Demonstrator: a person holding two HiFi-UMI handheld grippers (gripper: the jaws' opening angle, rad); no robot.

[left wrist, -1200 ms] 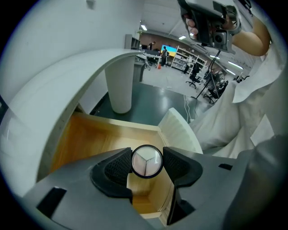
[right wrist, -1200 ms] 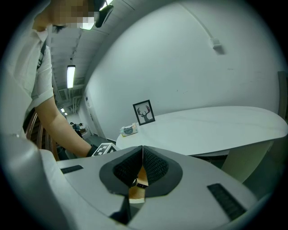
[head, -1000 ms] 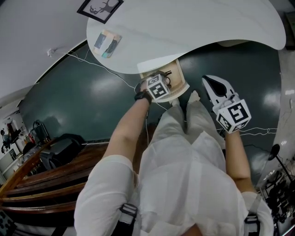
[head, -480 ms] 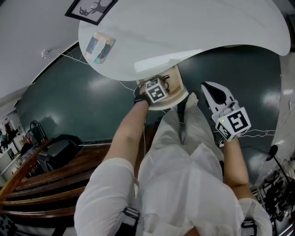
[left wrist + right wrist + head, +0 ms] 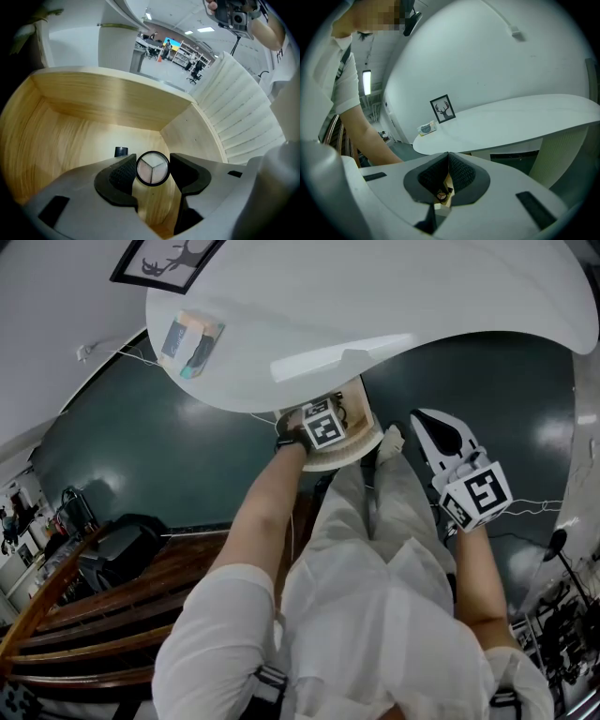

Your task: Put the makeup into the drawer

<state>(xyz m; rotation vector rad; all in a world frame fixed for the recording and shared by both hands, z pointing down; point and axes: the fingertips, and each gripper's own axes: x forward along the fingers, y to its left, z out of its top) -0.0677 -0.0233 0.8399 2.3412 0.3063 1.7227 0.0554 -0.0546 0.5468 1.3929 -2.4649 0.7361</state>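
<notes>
A round makeup compact [image 5: 152, 168] with a three-part pan sits between the pads of my left gripper [image 5: 153, 169], which is shut on it by its rim. That gripper reaches into the open light-wood drawer [image 5: 93, 108], above its floor. In the head view the drawer [image 5: 354, 439] juts out under the white table [image 5: 375, 306], and my left gripper [image 5: 330, 413] is over it, its tips hidden. My right gripper [image 5: 428, 420] hangs to the right of the drawer, shut on nothing; its pads [image 5: 457, 173] meet.
A small black item [image 5: 121, 151] lies on the drawer floor. On the tabletop are a small box [image 5: 187, 341] and a framed deer picture [image 5: 164, 259] against the wall. White ribbed panel [image 5: 243, 108] beside the drawer. Dark green floor [image 5: 150, 456], cables, wooden steps at left.
The left gripper has moved further in under the table edge, into the drawer. The right gripper has stayed almost where it was.
</notes>
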